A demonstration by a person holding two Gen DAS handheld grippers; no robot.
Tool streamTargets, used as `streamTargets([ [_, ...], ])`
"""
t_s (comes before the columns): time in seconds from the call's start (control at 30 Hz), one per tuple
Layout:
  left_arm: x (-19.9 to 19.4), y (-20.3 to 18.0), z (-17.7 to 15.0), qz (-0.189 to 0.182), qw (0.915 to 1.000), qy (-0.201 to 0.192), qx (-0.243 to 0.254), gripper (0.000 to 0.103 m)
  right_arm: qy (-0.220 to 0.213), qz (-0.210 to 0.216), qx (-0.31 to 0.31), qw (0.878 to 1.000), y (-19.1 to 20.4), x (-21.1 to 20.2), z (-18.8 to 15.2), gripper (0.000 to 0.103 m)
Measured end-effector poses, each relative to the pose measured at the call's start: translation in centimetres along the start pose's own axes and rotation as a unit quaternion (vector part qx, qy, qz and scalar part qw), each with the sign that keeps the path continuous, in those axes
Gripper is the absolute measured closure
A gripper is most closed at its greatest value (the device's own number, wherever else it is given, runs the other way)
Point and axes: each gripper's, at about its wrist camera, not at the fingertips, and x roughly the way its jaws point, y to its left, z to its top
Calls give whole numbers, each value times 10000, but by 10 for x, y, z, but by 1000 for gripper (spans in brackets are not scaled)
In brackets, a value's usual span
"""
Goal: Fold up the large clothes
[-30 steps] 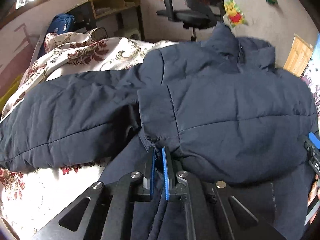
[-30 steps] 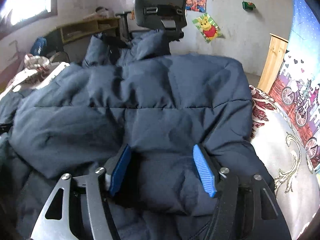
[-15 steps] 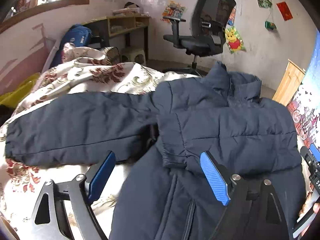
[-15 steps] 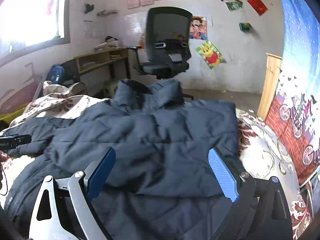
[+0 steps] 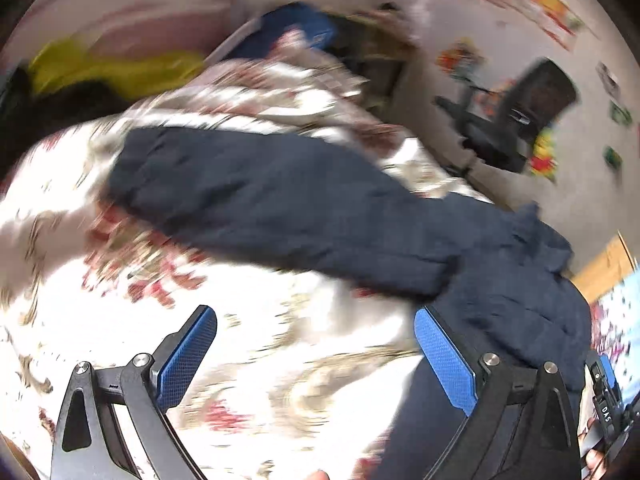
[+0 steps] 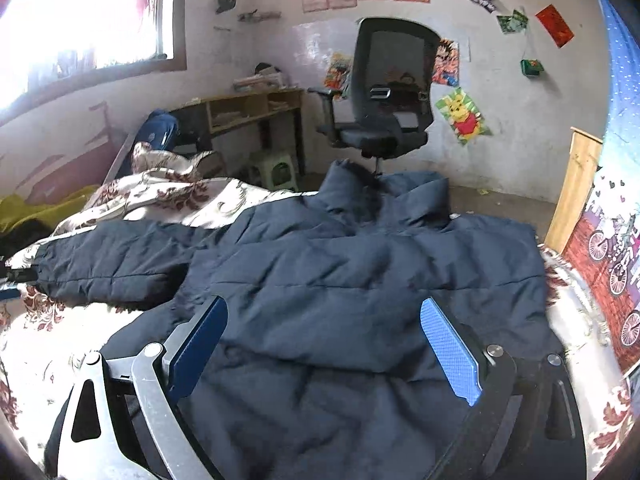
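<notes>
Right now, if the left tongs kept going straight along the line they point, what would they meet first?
Probably the floral bedspread: the open left tongs frame bare patterned cloth. The navy jacket's outstretched sleeve lies farther on. The picture is blurred, so depth is uncertain.

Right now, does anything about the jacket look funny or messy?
Yes. One sleeve sticks straight out sideways over the bedspread, while the other side is already folded across the jacket. So it looks lopsided. Nothing seems torn or spilled.
</notes>
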Motion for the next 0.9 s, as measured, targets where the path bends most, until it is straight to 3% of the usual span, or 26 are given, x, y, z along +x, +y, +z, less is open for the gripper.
streamTargets([
  [0.1,19,50,2,140,9985,142,-500,3,120,95,-52,9999,20,19,-5,8],
  [0.27,48,104,15,-158,9928,80,-1181,3,101,120,-91,9998,44,52,-9,8],
  [0.33,62,122,23,-215,9870,-10,-1594,3,43,66,-49,10000,48,65,-9,8],
  [0.53,106,150,41,-244,9722,104,-2325,3,327,-37,115,9994,52,111,-12,8],
  [0.7,122,149,53,-92,9699,-16,-2433,6,597,20,179,9981,51,130,-26,8],
  [0.73,122,147,55,-20,9694,-55,-2455,16,627,54,202,9978,50,131,-27,7],
  [0.77,122,145,57,25,9689,-87,-2472,39,658,81,216,9976,50,133,-27,7],
  [0.8,121,142,59,-11,9694,-139,-2451,54,703,95,206,9973,50,134,-27,6],
  [0.83,120,136,62,-22,9716,-151,-2362,80,750,86,158,9970,51,137,-27,5],
  [0.9,112,127,68,155,9741,-223,-2243,91,832,37,15,9965,53,140,-26,4],
])
